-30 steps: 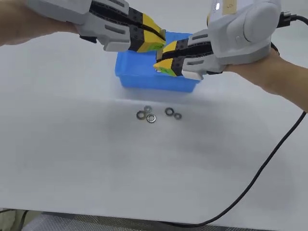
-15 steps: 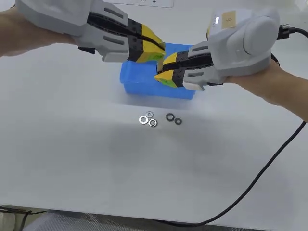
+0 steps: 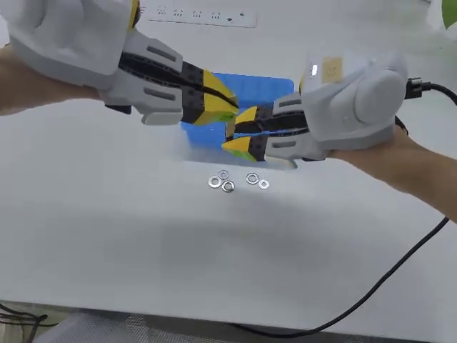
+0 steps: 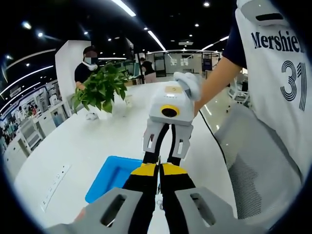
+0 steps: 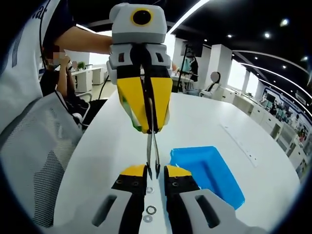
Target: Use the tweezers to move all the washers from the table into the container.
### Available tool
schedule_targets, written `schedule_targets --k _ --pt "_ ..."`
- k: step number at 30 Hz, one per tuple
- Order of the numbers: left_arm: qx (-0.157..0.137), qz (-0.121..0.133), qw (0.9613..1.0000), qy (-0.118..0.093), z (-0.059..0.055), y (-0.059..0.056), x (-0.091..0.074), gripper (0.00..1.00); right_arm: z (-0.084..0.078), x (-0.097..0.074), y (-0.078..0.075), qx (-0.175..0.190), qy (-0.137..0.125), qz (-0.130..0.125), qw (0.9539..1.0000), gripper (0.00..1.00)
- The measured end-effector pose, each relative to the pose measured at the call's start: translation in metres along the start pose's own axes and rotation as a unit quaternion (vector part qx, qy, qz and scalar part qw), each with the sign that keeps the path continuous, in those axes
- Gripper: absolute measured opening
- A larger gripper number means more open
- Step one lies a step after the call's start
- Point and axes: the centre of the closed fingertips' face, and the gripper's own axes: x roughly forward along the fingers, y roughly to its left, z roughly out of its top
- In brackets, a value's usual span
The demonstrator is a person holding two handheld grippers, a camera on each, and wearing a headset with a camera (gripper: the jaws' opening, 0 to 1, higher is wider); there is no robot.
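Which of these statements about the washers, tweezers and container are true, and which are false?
1. Five washers lie on the table. True.
2. The tweezers lie on the table. False: the left gripper holds them.
3. The container is blue. True.
4. The washers are in the container. False: they lie on the table, outside it.
5. The right gripper is shut. False: its jaws stand apart, on either side of the tweezers' tips.

Open-plan office, strip lights [image 4: 124, 8] (mesh chair [image 5: 39, 151])
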Motion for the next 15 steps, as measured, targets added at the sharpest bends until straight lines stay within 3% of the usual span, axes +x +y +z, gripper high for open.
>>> schedule_targets --k 9,15 --pt "-0.019 -0.021 0.9996 -0.004 -0.016 -0.023 -0.001 0.05 -0.01 0.006 0.029 0.005 0.01 0.019 0.9998 0.15" --pt "-0.032 -0.025 0.9992 -0.006 -0.024 -0.027 0.003 0.05 -0.019 0.011 0.033 0.014 0.015 0.024 0.9995 0.15"
